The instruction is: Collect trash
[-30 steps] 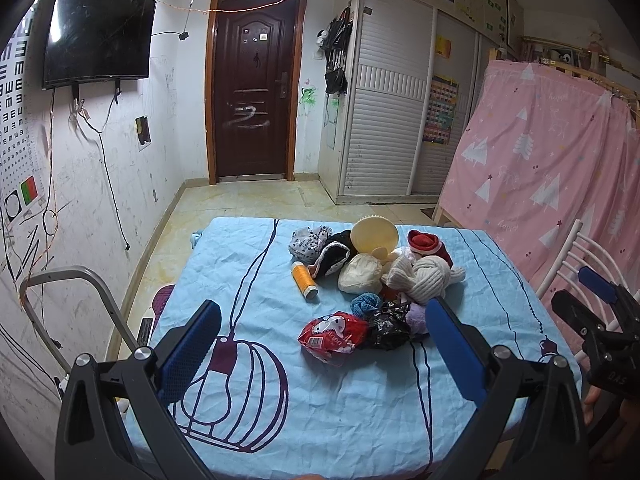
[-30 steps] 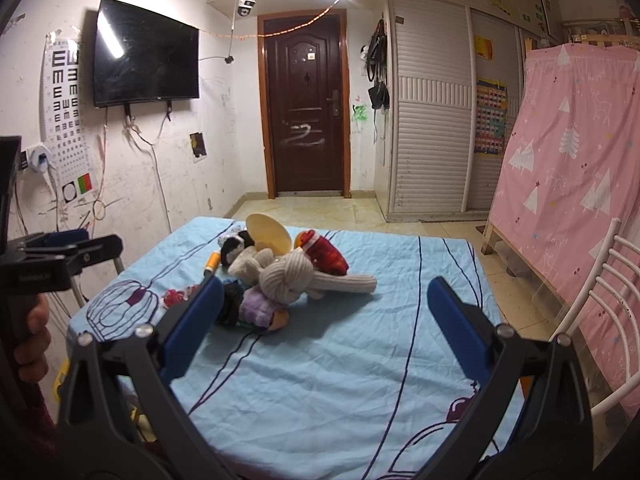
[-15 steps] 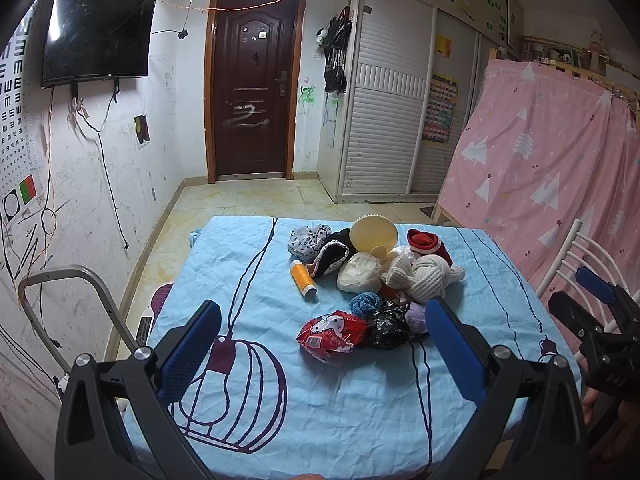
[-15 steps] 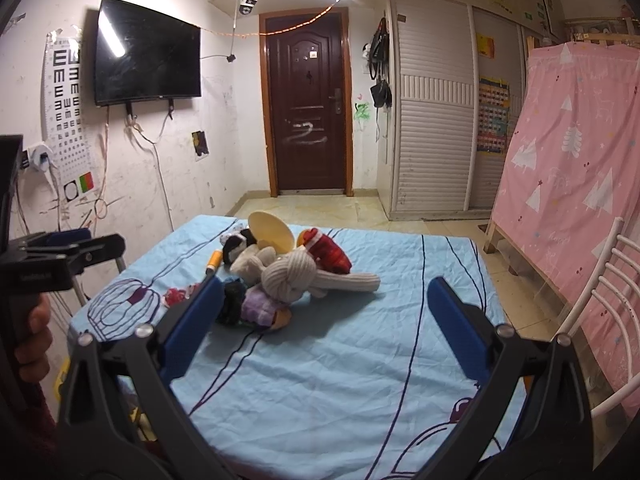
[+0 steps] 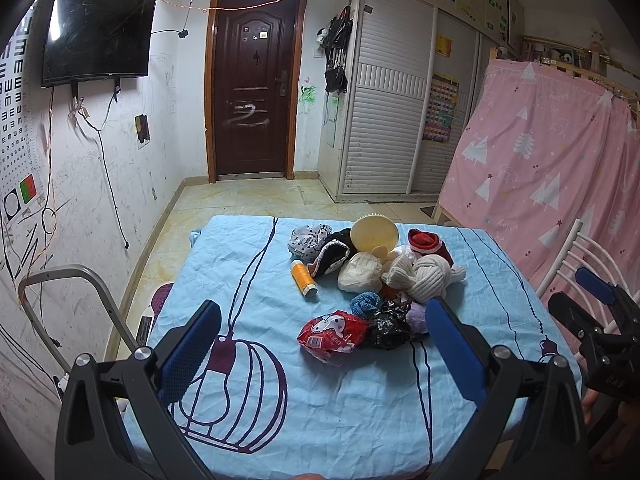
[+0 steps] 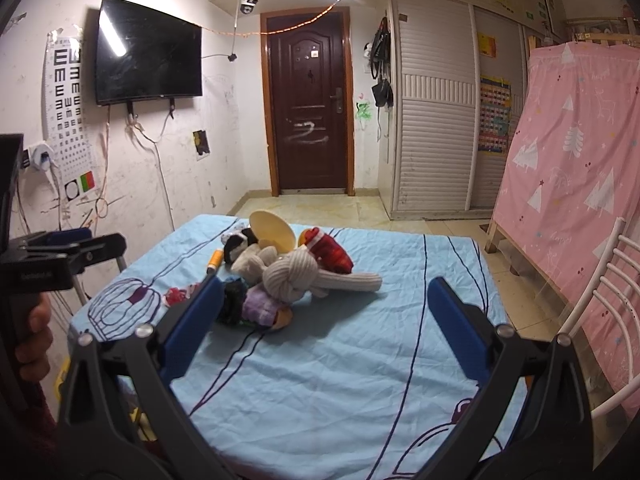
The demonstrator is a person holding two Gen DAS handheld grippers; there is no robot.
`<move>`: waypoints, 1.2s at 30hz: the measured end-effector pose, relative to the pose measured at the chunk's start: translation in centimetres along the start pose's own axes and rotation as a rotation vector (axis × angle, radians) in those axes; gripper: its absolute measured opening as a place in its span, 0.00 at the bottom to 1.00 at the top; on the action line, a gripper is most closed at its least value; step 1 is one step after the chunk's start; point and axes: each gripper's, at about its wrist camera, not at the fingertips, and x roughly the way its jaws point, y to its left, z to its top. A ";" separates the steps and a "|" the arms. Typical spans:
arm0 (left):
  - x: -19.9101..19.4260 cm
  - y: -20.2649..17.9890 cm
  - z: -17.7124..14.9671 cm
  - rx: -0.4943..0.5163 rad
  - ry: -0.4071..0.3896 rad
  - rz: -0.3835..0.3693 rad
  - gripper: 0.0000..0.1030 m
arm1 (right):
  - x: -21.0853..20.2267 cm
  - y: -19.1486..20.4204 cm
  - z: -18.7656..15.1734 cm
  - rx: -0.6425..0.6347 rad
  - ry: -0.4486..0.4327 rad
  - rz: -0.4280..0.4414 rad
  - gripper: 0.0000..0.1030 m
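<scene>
A pile of items lies on the blue tablecloth (image 5: 328,400): a red snack wrapper (image 5: 332,334), a crumpled black plastic bag (image 5: 386,324), an orange thread spool (image 5: 303,278), knitted socks and hats (image 5: 424,278) and a cream plastic bowl (image 5: 374,234). My left gripper (image 5: 322,354) is open and empty, above the near table edge, short of the wrapper. My right gripper (image 6: 320,320) is open and empty, right of the pile (image 6: 280,276). The right gripper also shows in the left wrist view (image 5: 600,320).
A white chair (image 6: 600,320) stands at the table's right side. A grey metal frame (image 5: 72,304) stands left of the table. A pink curtain (image 5: 540,160) hangs at the right; the brown door (image 5: 252,80) is at the back.
Both grippers have barely shifted; the pile looks slightly higher in both views. Nothing was taken hold of or let go.
</scene>
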 end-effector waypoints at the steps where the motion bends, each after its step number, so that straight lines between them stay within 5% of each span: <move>1: 0.0 0.0 0.0 0.000 0.000 0.002 0.91 | 0.0 0.0 0.0 0.000 0.000 0.000 0.96; 20: 0.5 0.0 -0.1 -0.001 0.016 0.002 0.91 | 0.5 0.2 -0.2 -0.006 0.017 0.006 0.96; 34: 6.7 -0.2 -1.5 0.029 0.177 -0.025 0.90 | 7.9 1.3 -1.0 -0.045 0.198 0.129 0.95; 36: 7.5 -0.1 -1.6 0.034 0.196 -0.030 0.90 | 8.9 1.6 -1.2 -0.045 0.225 0.147 0.87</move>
